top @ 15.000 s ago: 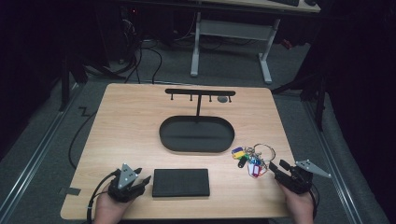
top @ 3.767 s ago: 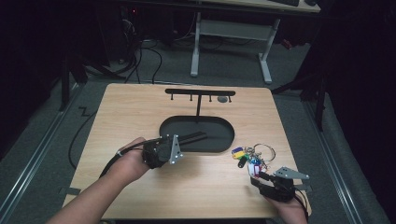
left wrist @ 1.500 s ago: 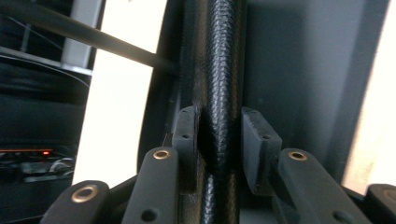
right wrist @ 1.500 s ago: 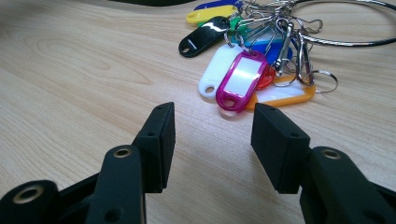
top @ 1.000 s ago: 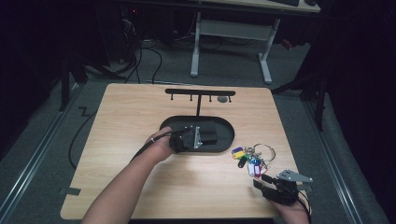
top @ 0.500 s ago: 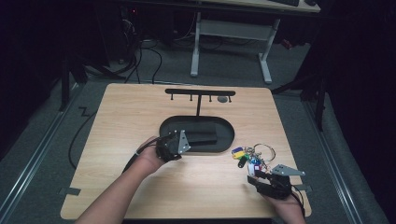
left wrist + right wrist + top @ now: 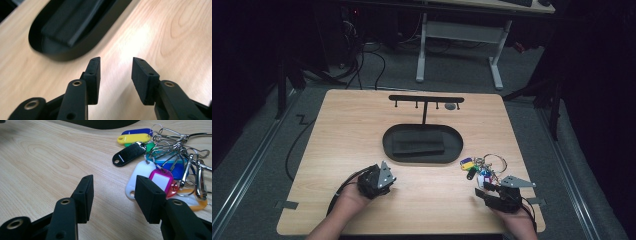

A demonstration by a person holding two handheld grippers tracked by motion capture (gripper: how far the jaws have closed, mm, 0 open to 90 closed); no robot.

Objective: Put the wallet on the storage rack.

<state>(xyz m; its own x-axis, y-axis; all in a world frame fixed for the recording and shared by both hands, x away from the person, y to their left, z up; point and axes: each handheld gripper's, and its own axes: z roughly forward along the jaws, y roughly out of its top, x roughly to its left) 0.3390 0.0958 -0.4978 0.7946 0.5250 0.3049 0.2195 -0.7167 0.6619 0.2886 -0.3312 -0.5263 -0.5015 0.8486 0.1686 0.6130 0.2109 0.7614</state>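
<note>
- While its jaws have just been opening, the left gripper (image 7: pixel 115 75) holds nothing over bare tabletop (image 7: pixel 175 30).
- Beyond it, the black wallet (image 7: pixel 67 22) lies inside the oval tray (image 7: pixel 42 47).
- Right gripper (image 7: pixel 113 195) gapes empty beside the key-tag bunch (image 7: pixel 160 160).

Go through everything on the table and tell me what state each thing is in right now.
Wallet: lying in the tray, released.
Tray: holds the wallet.
Key bunch: loose on the table, untouched.
Hook rack: upright, nothing hung on it.
Left gripper: open, empty, jaws have just been opening.
Right gripper: open, empty, beside the keys.
</note>
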